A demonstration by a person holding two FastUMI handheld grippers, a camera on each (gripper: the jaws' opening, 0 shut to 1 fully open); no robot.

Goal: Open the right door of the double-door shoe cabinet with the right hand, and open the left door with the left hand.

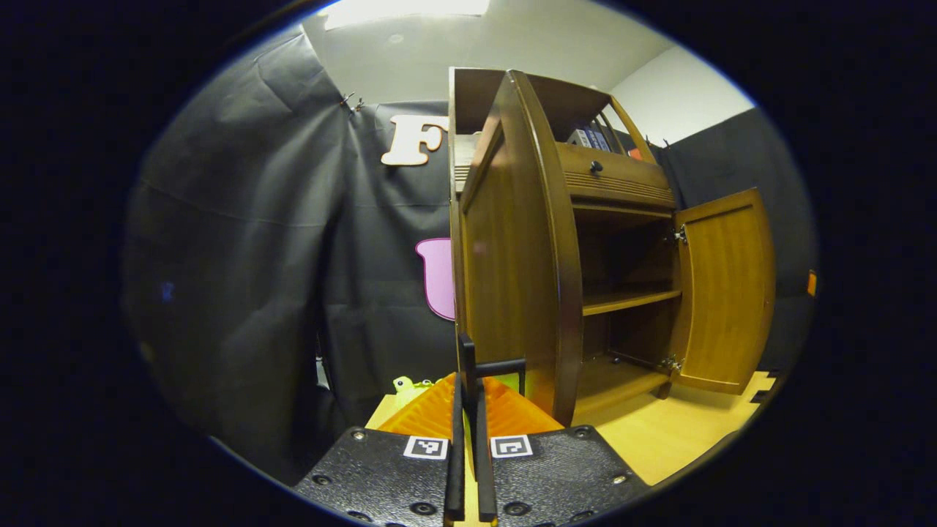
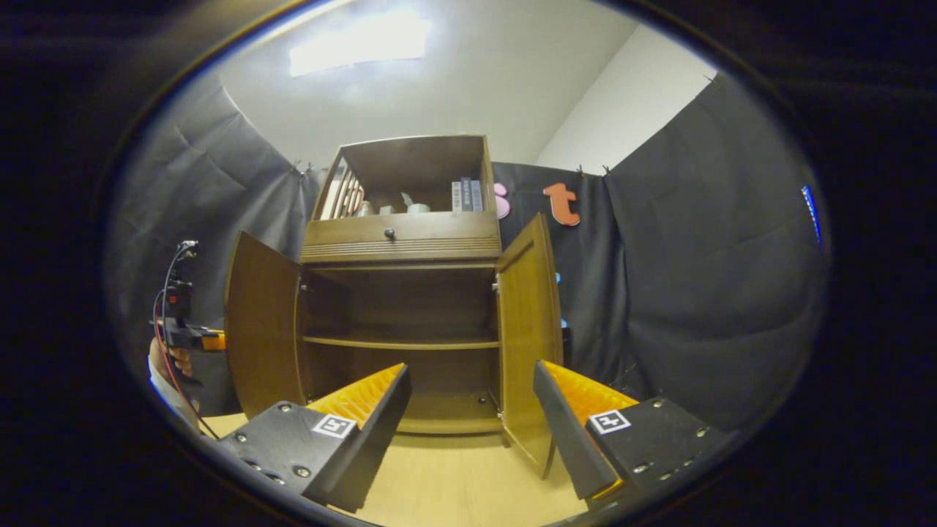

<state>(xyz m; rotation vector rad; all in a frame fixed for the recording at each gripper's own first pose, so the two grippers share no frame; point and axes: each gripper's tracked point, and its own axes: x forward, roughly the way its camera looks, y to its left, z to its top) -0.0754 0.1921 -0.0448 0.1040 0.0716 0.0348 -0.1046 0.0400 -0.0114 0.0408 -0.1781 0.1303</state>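
Left gripper [image 1: 468, 410] closed, holding nothing; right gripper [image 2: 468, 417] wide apart, empty. Beyond, the shoe cabinet [image 2: 401, 241] stands on a pale wooden surface [image 2: 454, 487], left door [image 2: 262, 329] and right door [image 2: 528, 329] both swung open. Black cloth wall [image 2: 695, 256], white ceiling [image 2: 454, 80] behind.

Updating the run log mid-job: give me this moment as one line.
left door: open | right door: open | left gripper: shut, by left door | right gripper: open, free | cabinet shelf: bare
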